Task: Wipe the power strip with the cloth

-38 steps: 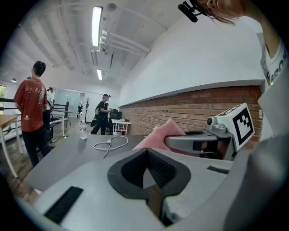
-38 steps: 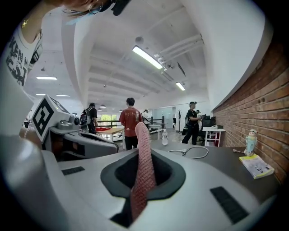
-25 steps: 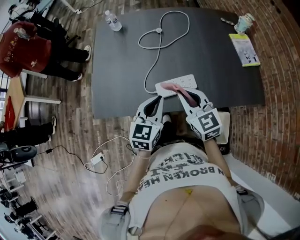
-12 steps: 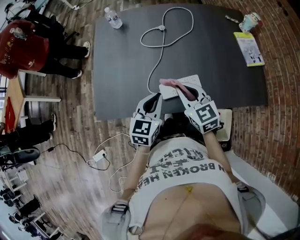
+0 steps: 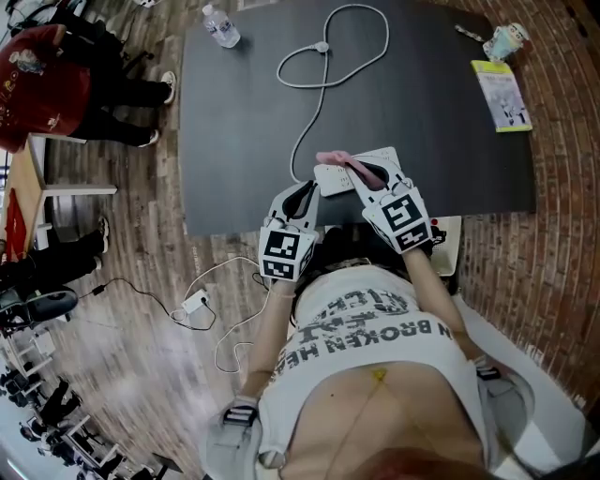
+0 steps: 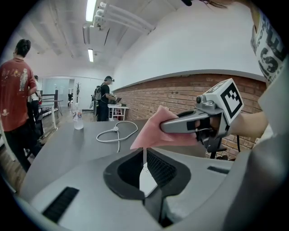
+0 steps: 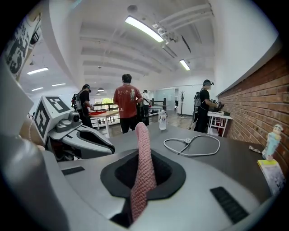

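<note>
A white power strip [image 5: 382,157] lies near the front edge of the dark table [image 5: 244,141]. Its cord [image 5: 328,47] loops away across the top. My right gripper [image 5: 361,173] is shut on a pink cloth [image 5: 339,159]. The cloth sticks out past its tips over the strip's left half and stands up between the jaws in the right gripper view [image 7: 143,158]. My left gripper [image 5: 309,190] is shut, tips at the strip's left end. A white sliver shows in the slit between its jaws [image 6: 145,173]; I cannot tell whether they pinch it. The cloth [image 6: 151,133] hangs just beyond them.
A water bottle [image 5: 217,23] stands at the table's far left corner. A small cup [image 5: 504,39] and a yellow booklet [image 5: 504,94] are at the far right. A brick wall runs along the right. People [image 5: 56,84] stand left of the table, and a charger [image 5: 195,305] lies on the wooden floor.
Both grippers have come down a little and forward over the near end of the table, the cloth still in the right one. The head view has shifted slightly.
</note>
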Available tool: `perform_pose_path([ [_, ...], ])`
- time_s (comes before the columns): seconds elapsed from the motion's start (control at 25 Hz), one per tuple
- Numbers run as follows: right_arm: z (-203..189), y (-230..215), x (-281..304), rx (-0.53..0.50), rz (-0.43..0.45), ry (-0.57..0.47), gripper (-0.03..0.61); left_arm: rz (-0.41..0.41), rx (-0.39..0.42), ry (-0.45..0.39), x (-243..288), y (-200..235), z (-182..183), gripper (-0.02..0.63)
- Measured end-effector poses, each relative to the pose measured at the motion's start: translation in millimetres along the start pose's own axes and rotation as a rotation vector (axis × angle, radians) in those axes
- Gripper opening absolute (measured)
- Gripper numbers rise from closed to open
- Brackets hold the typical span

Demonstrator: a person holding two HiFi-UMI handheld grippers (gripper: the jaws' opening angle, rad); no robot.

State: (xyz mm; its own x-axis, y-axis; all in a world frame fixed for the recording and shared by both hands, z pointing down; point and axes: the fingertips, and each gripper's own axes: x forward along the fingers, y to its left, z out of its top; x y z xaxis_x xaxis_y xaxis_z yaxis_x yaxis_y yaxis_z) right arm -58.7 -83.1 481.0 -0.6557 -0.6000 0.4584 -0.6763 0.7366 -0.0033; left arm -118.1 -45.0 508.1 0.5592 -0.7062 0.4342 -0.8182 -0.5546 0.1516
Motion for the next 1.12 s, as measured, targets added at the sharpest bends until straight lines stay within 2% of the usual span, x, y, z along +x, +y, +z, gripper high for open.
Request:
perform_pose_path([
  [0.48,-23.7,-4.3,28.6,0.010,0.018,0.083,0.017,-0.073,-0.017,0.150,37.2,12.4,-54.4,0.027],
  [0.72,-42.8,-2.9,44.1,-0.034,0.025,0.148,0.017,-0.130,0.026,0.264,56.2,11.1,-86.5,0.141],
  [0.84,-52.4,-2.2,51.9,-0.087,0.027,0.187,0.017,-0.163,0.078,0.350,66.4,7.8,-108.6,0.195],
  [0.96,-61.1,-1.9,58.0,-0.149,0.020,0.221,0.017,-0.162,0.159,0.443,76.8,8.5,-131.8,0.264],
  [1.04,-66.5,-0.4,63.0,-0.183,0.021,0.238,0.017,-0.160,0.194,0.498,80.5,10.0,-142.4,0.280],
  [1.12,-70.8,1.4,69.3,-0.219,0.025,0.252,0.017,-0.172,0.189,0.525,84.2,9.2,-149.1,0.290],
])
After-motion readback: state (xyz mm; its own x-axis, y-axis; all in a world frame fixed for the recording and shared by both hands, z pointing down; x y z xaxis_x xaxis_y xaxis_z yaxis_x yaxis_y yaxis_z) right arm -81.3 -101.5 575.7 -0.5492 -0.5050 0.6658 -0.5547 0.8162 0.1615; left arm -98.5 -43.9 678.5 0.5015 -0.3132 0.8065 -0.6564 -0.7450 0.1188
